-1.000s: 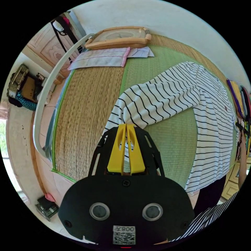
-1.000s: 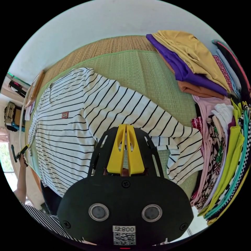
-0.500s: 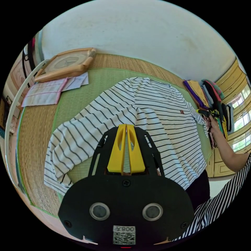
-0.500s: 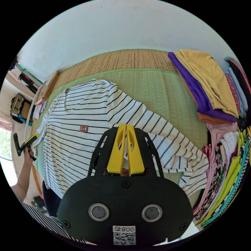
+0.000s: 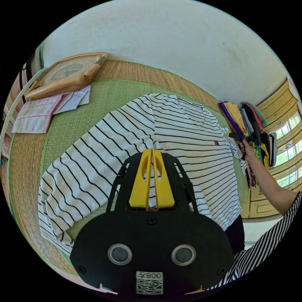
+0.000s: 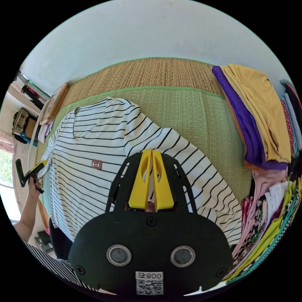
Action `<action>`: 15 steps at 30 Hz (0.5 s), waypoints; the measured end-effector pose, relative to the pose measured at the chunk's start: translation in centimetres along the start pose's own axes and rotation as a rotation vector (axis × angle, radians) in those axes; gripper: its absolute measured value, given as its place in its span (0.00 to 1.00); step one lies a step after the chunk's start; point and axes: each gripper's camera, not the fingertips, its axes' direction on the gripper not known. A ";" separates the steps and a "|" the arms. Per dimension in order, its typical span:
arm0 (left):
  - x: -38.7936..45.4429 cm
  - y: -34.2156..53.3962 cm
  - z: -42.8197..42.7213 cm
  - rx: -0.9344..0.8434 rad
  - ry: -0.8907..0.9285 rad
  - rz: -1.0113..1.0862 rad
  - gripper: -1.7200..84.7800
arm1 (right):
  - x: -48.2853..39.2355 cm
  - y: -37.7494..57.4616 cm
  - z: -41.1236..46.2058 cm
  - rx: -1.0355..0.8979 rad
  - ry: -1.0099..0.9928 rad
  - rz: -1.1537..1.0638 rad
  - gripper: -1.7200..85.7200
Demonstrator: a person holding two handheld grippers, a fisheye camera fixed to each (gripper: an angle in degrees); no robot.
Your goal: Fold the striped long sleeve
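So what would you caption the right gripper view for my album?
Yellow tongs closed above a striped long sleeve spread flat on a woven mat, beside a stack of folded clothes.

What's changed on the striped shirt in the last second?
The left gripper has let go of the sleeve cuff it pinched a second ago; that sleeve now lies on the green mat, spread out from the striped shirt. The right gripper stayed shut and empty. The stack of folded clothes stayed put.

wall: plain white | floor: woven mat, green-edged | windows: bright daylight
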 end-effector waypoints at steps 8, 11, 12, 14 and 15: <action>-0.6 10.9 -1.7 -0.124 0.073 -0.044 0.03 | -3.5 14.5 -4.5 -0.080 -0.066 -0.110 0.04; -1.5 14.8 -2.9 -0.175 0.096 -0.089 0.04 | -2.7 20.9 -5.8 -0.145 -0.062 -0.060 0.07; -1.8 16.2 -3.6 -0.186 0.101 -0.108 0.04 | -2.4 22.0 -6.0 -0.159 -0.078 -0.045 0.08; -2.2 18.3 -4.6 -0.202 0.107 -0.131 0.05 | -1.7 26.1 -6.4 -0.219 -0.144 0.005 0.09; -2.4 19.6 -5.2 -0.218 0.103 -0.153 0.06 | -1.7 26.9 -6.4 -0.233 -0.149 0.013 0.10</action>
